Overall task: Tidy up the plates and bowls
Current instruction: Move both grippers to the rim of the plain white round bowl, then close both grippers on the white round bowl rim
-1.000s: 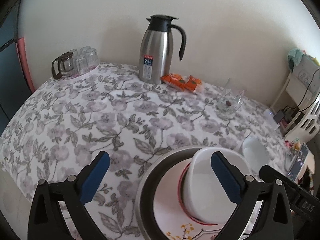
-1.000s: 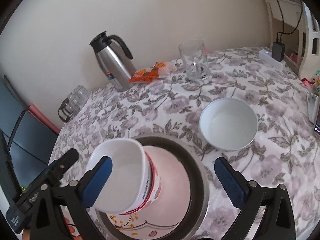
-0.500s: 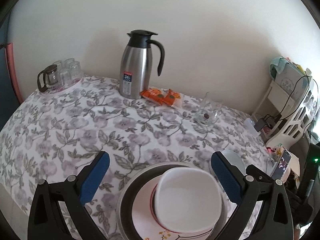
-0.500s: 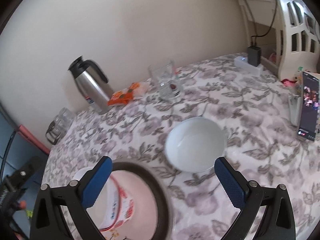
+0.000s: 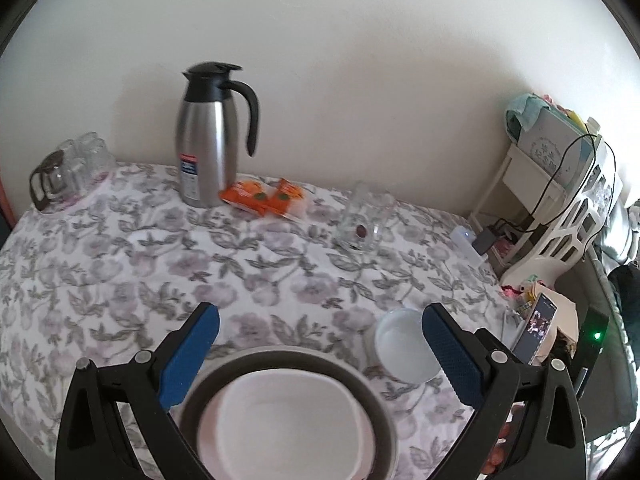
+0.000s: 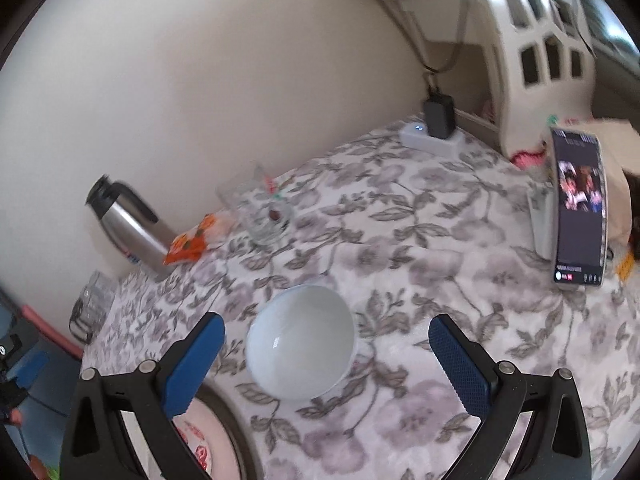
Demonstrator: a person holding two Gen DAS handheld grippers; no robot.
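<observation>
A white round bowl point(image 6: 301, 342) sits alone on the floral tablecloth, just ahead of my open right gripper point(image 6: 326, 364), whose blue pads flank it without touching. The same bowl point(image 5: 402, 346) shows at the right in the left wrist view, partly behind a blue pad. Below my open left gripper point(image 5: 320, 356) lies a dark-rimmed round tray point(image 5: 280, 358) holding a white squarish bowl point(image 5: 288, 424) on a plate. The tray's rim point(image 6: 236, 428) and a red-marked plate edge point(image 6: 198, 448) show at the lower left of the right wrist view.
A steel thermos jug point(image 5: 208, 136), orange snack packets point(image 5: 264, 196) and a glass mug point(image 5: 362, 222) stand near the wall. Glasses on a tray point(image 5: 68, 172) sit at the far left. A propped phone point(image 6: 578, 208), a power strip point(image 6: 432, 136) and a white rack point(image 5: 568, 216) occupy the right side.
My right gripper has swung right, away from the tray, and now faces the lone white bowl. The left gripper has pulled back and up; the squarish bowl stays on the tray.
</observation>
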